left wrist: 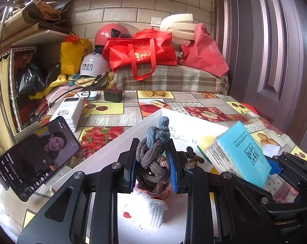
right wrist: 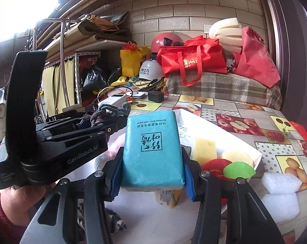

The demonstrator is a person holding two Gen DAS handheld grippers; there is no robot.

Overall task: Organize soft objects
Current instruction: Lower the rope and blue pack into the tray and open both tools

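Observation:
My left gripper is shut on a bundle of knotted hair ties, grey, blue and brown, held above the white tray. In the right wrist view the left gripper shows at the left with the same bundle. My right gripper is shut on a teal tissue pack, held above the tray. The pack also shows in the left wrist view. In the tray lie a yellow sponge, a pale foam piece, a red piece, a green piece and a white tissue.
A phone on a stand and a white power bank are left of the tray. Two white foam blocks lie on the fruit-print tablecloth to the right. Red bags, helmets and foam rolls are piled at the back.

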